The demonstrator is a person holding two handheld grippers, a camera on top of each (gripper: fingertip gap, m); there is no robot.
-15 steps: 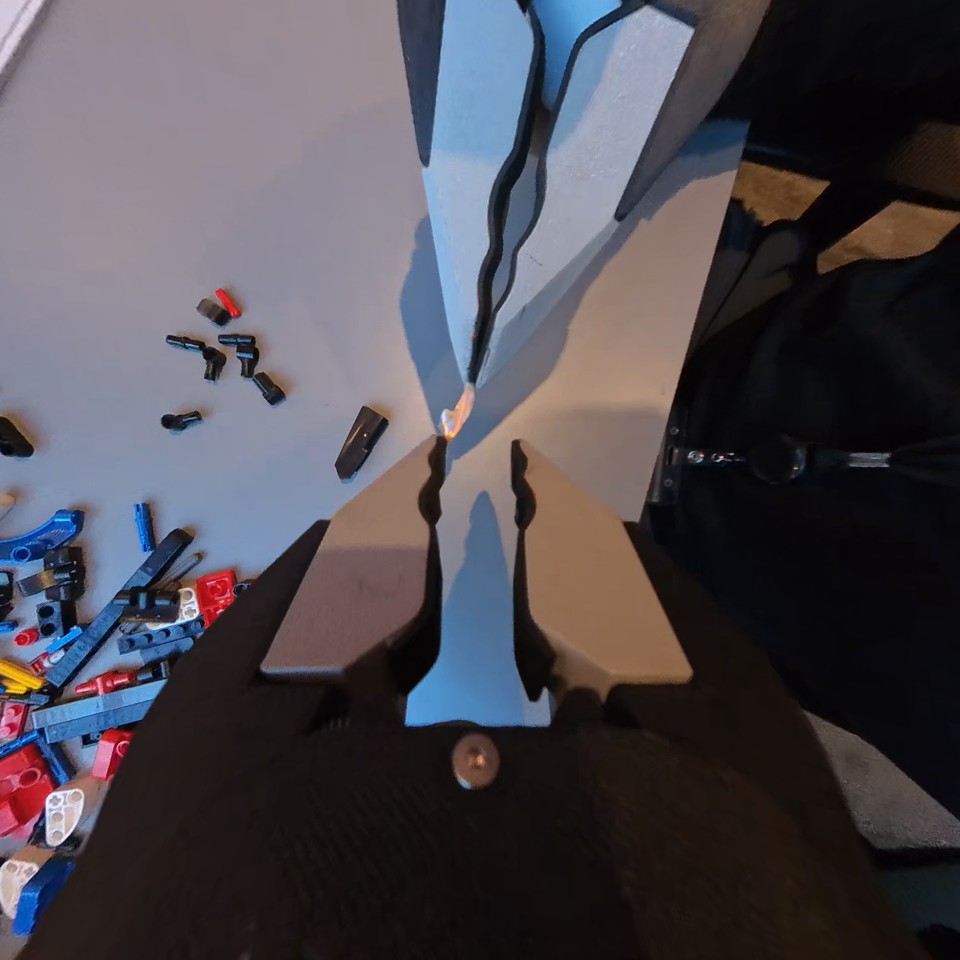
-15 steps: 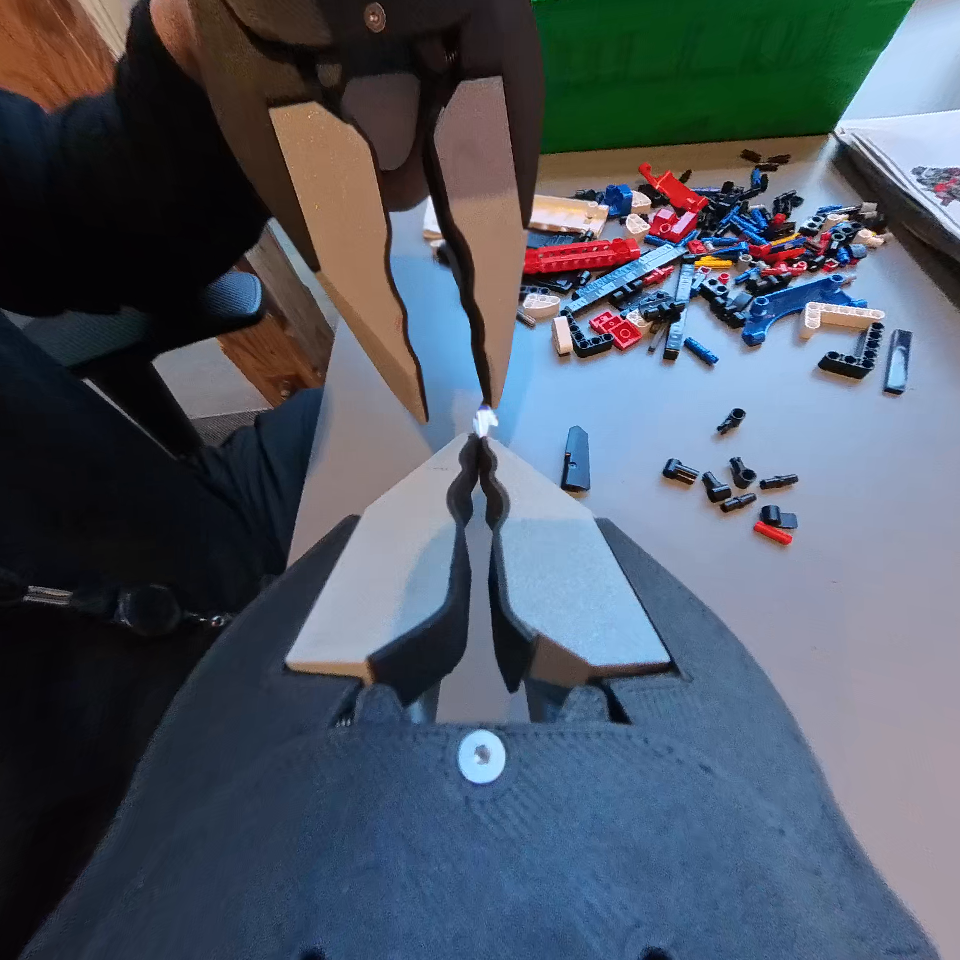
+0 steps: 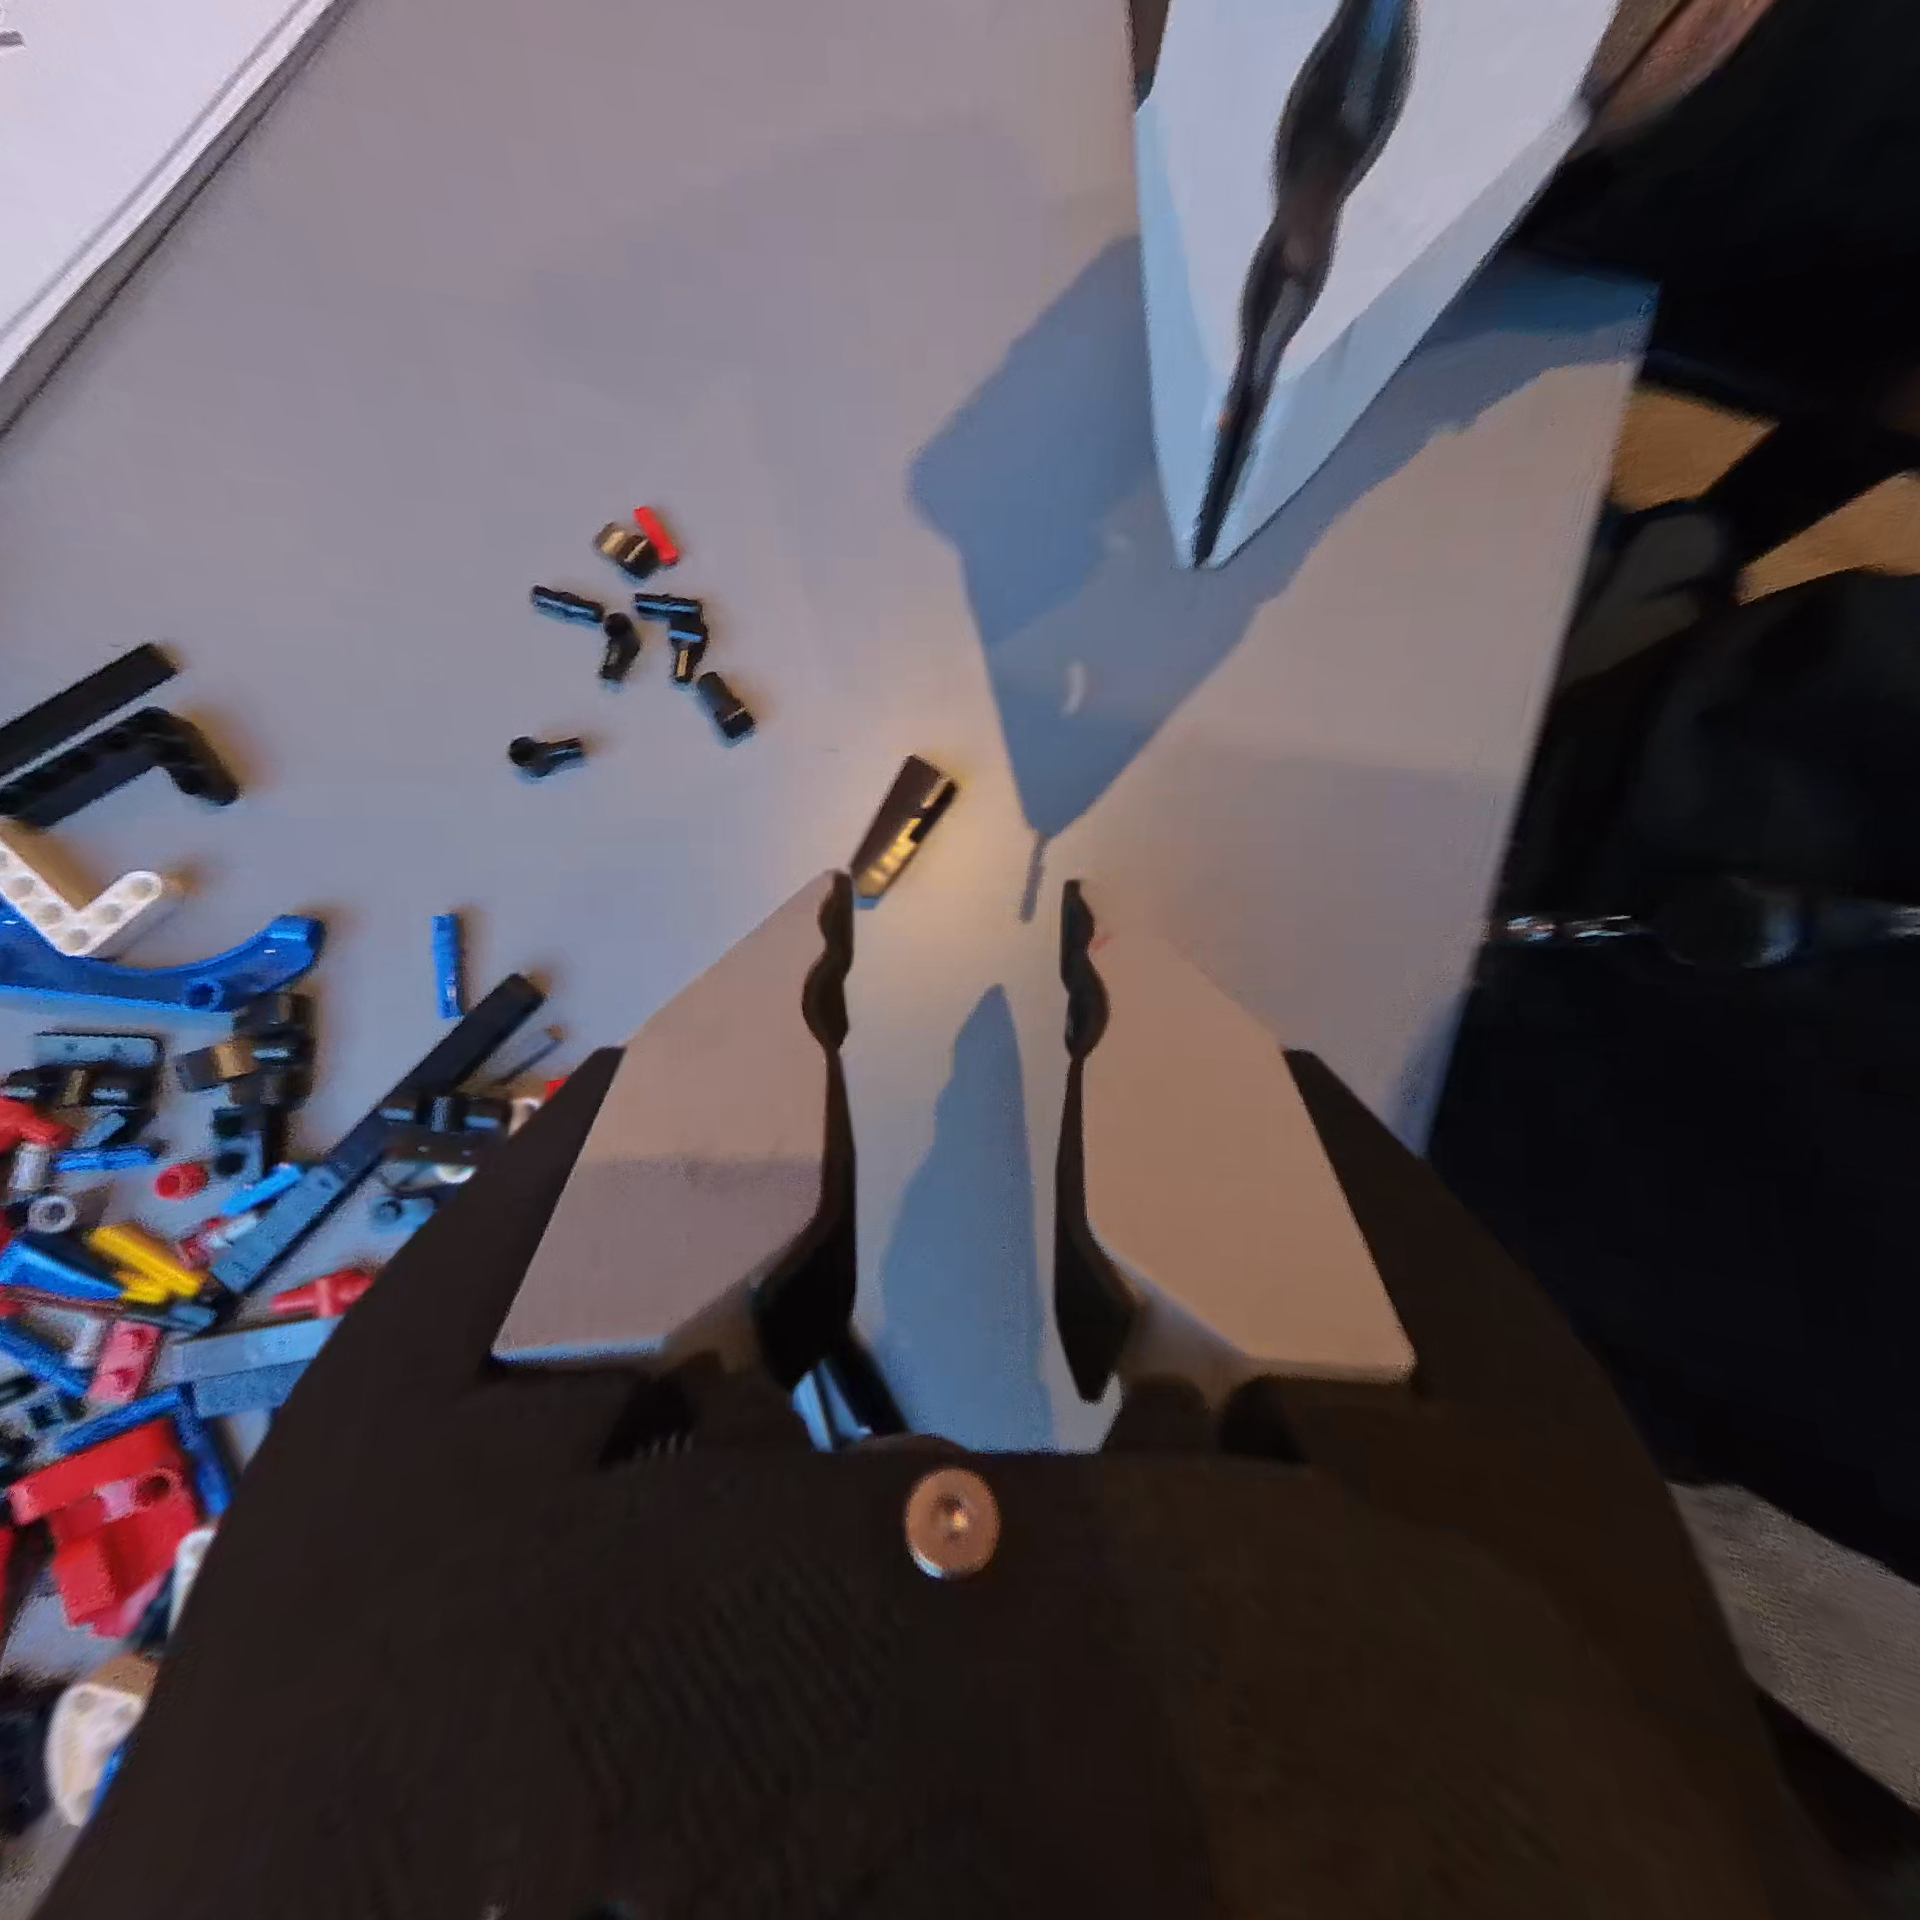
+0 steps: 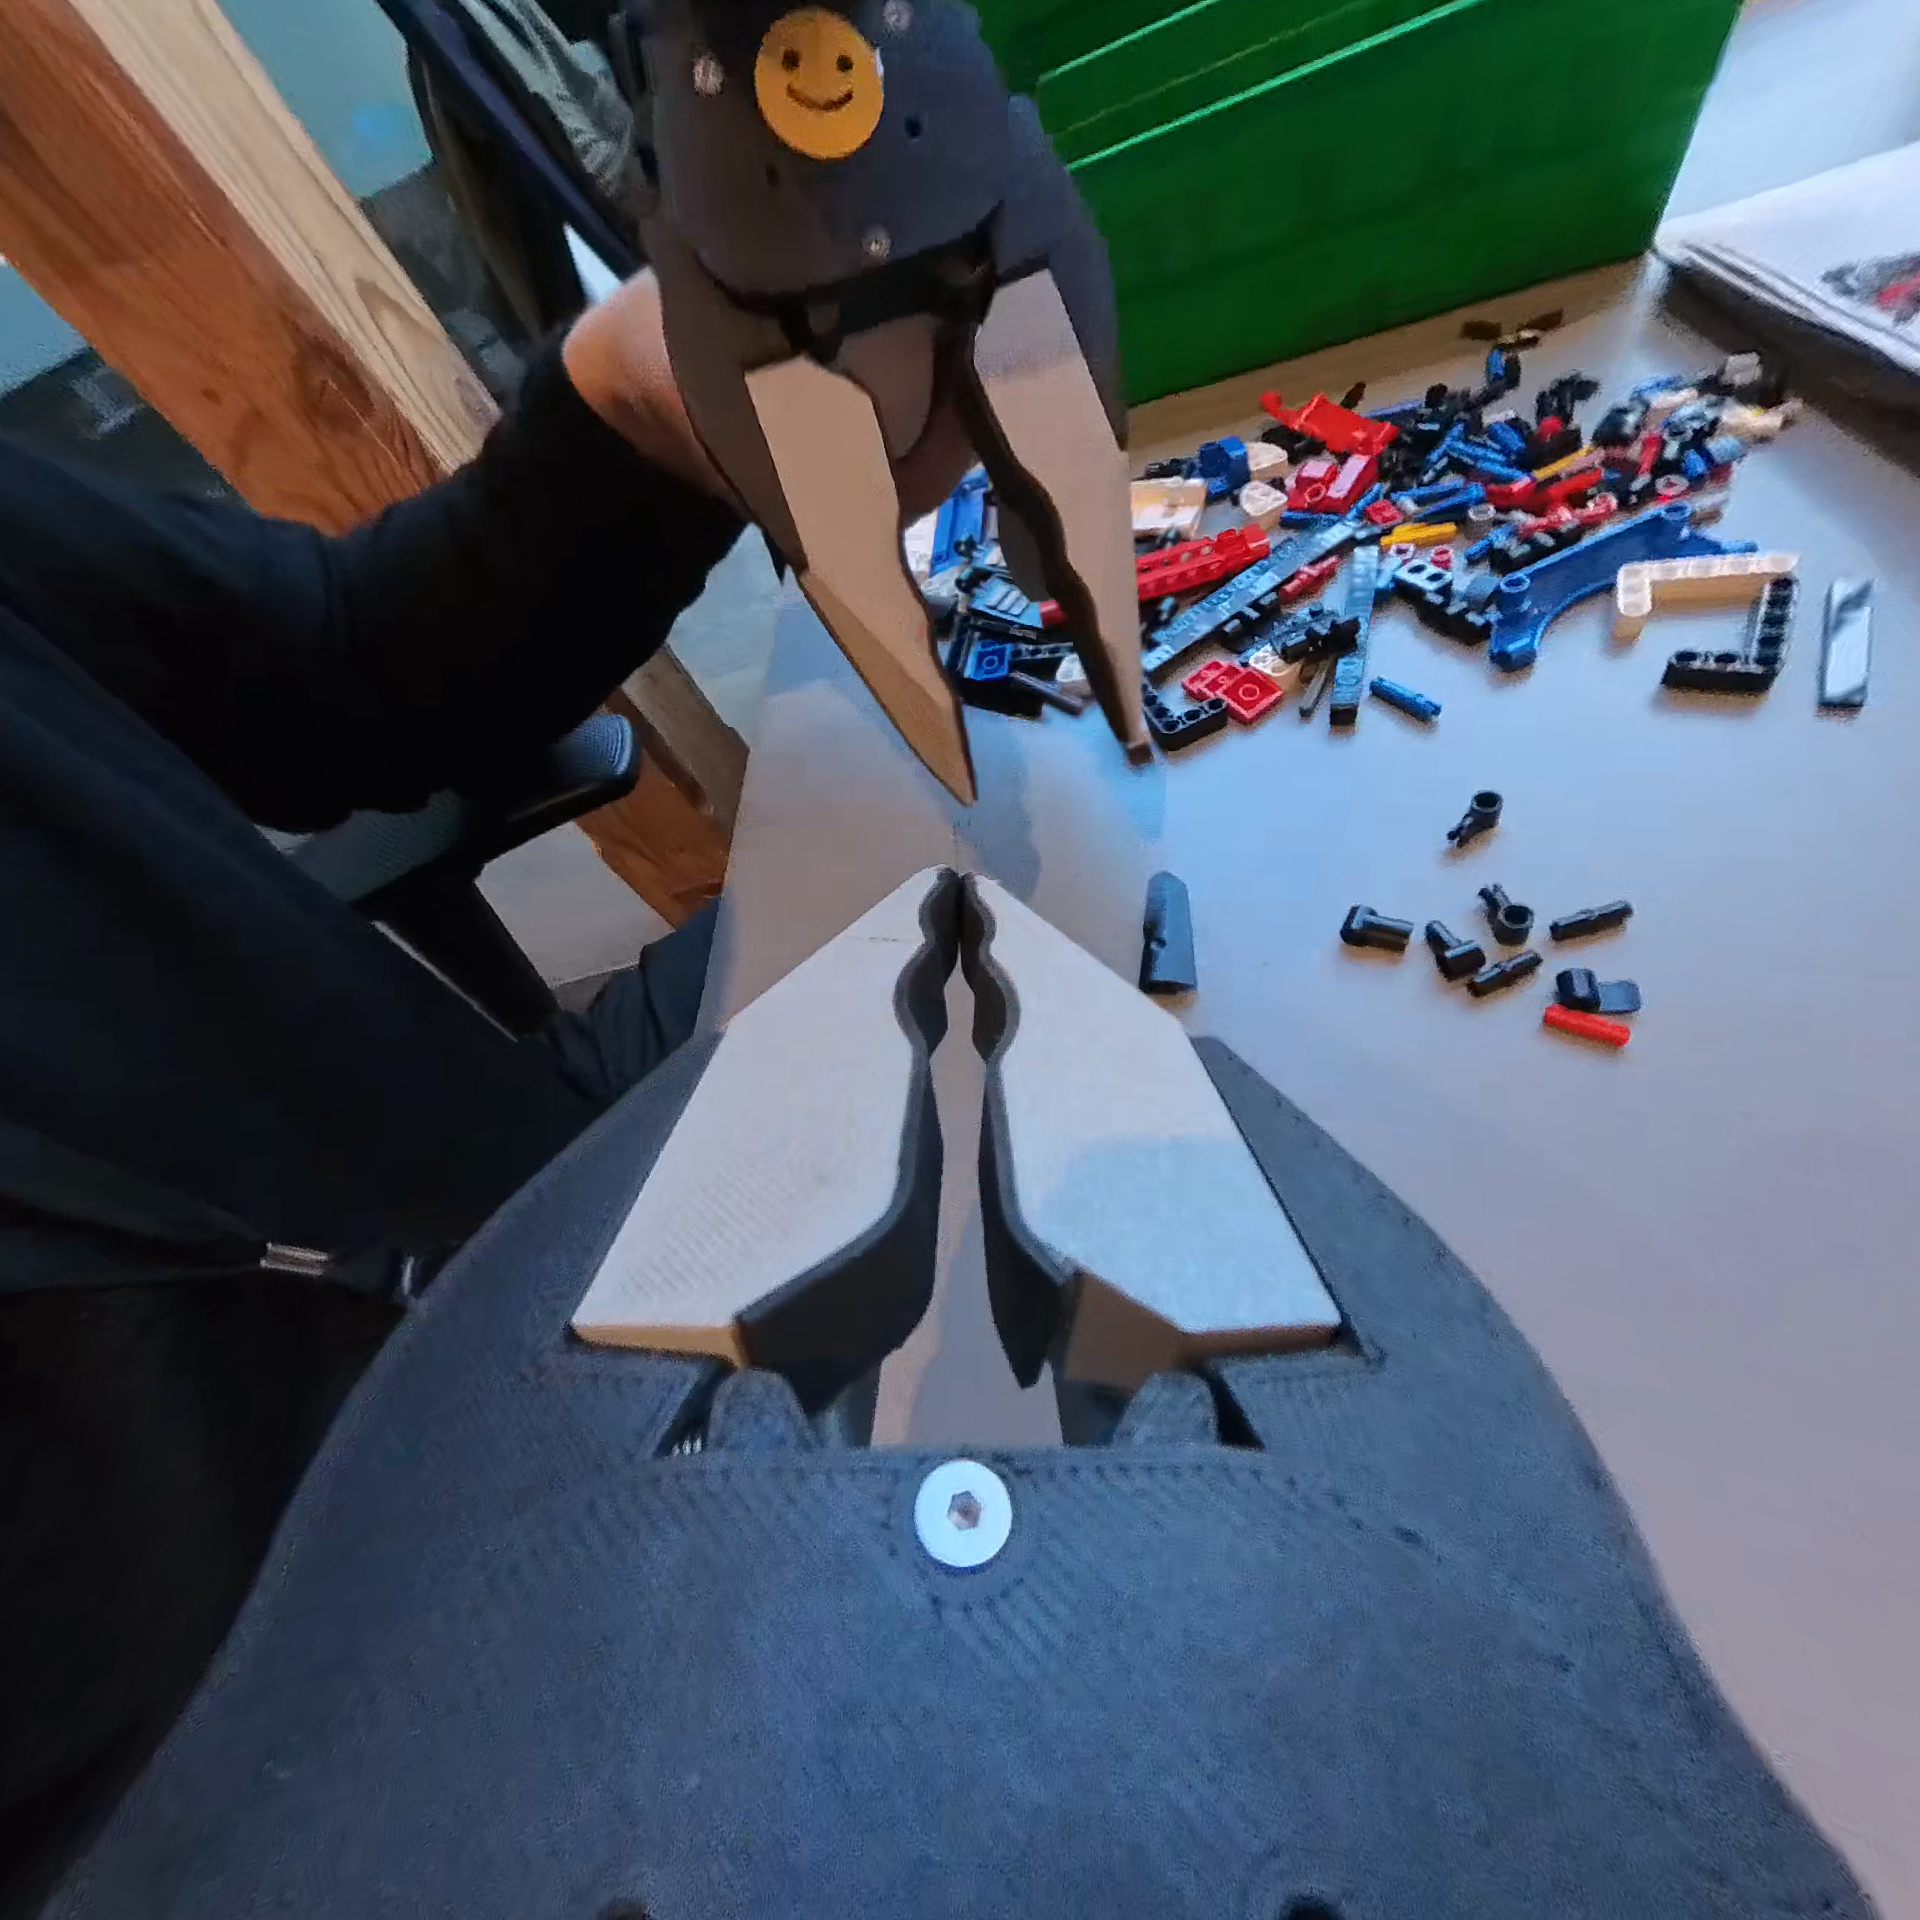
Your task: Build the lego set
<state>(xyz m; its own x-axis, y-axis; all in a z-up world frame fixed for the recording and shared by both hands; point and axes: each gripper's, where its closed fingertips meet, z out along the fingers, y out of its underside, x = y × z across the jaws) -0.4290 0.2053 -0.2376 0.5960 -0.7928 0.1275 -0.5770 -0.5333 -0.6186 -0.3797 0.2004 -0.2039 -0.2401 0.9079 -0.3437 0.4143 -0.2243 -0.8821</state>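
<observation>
Lego pile [image 4: 1455,540] beyond left hand-held gripper [image 4: 1049,769], spread | right hand-held gripper [image 4: 958,883] pinched together

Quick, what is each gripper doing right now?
Left gripper: open, holding nothing.
Right gripper: shut; nothing visible between its tips.

A green bin [image 4: 1351,187] stands behind the pile of red, blue, black and white lego pieces [image 4: 1455,540] (1 red pin [image 4: 1584,1025] lies apart), all on a grey table [image 4: 1558,1299].

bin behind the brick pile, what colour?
Green bin; right wrist view shows it best.
</observation>
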